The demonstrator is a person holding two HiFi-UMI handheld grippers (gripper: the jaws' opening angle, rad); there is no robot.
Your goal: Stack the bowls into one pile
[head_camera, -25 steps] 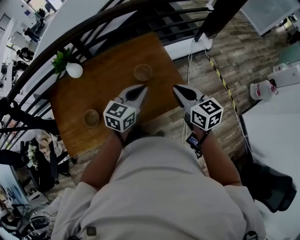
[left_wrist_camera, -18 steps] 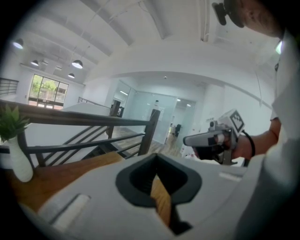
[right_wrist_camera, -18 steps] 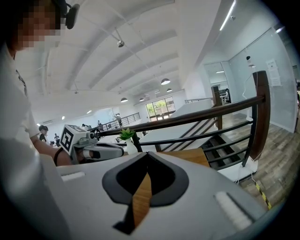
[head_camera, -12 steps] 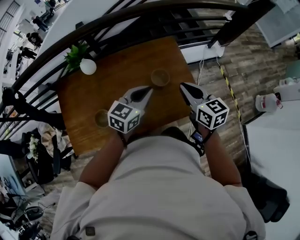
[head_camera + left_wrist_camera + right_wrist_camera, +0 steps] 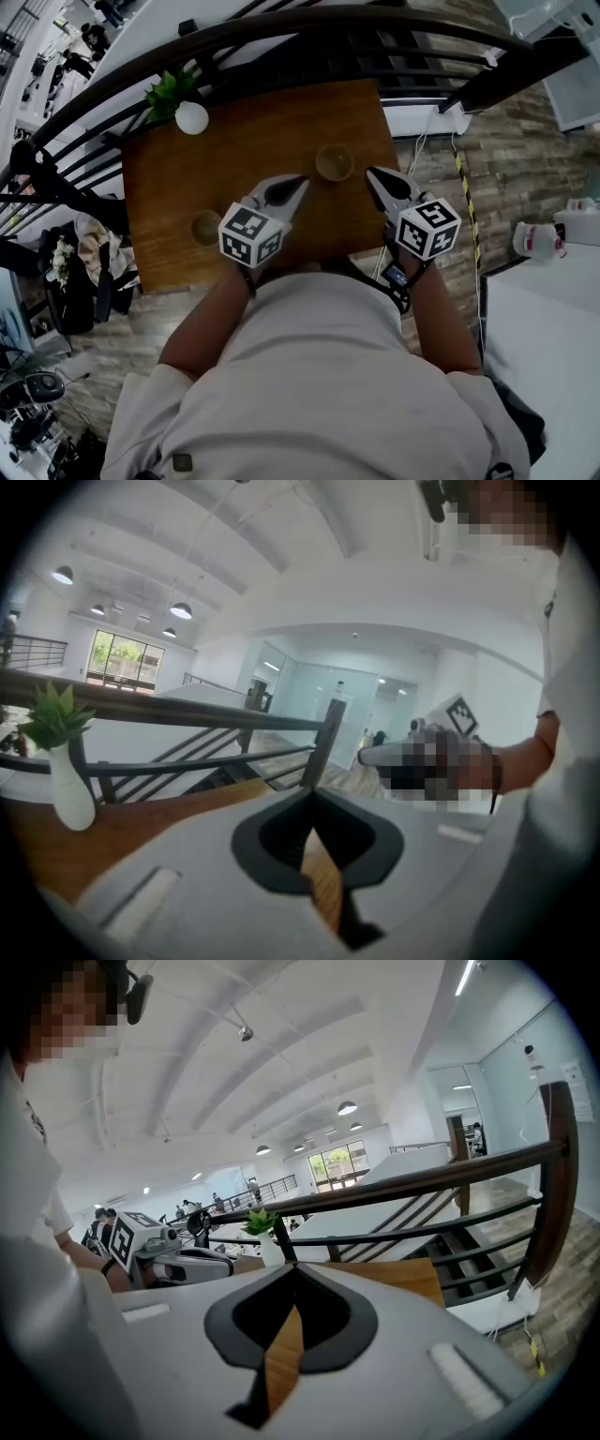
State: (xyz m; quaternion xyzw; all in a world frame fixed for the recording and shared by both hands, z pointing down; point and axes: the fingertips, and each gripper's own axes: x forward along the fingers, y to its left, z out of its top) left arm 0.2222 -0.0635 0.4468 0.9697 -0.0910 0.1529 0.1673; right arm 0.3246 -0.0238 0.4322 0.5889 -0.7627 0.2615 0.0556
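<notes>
Left bowl (image 5: 205,227) sat on the bench (image 5: 253,141), just left of the left gripper (image 5: 298,181), whose jaws were together on nothing. Right bowl (image 5: 334,162) stood well apart from it, between both tips. Right gripper (image 5: 372,174) jaws were likewise together and empty; both cubes bore only black-and-white square markers.

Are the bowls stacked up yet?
Nothing is stacked yet: the far bowl and the near bowl sit apart on the table. Nothing is in hand either; the left gripper and the right gripper are both shut and empty. Left to do: lift one bowl and set it inside the other.
</notes>
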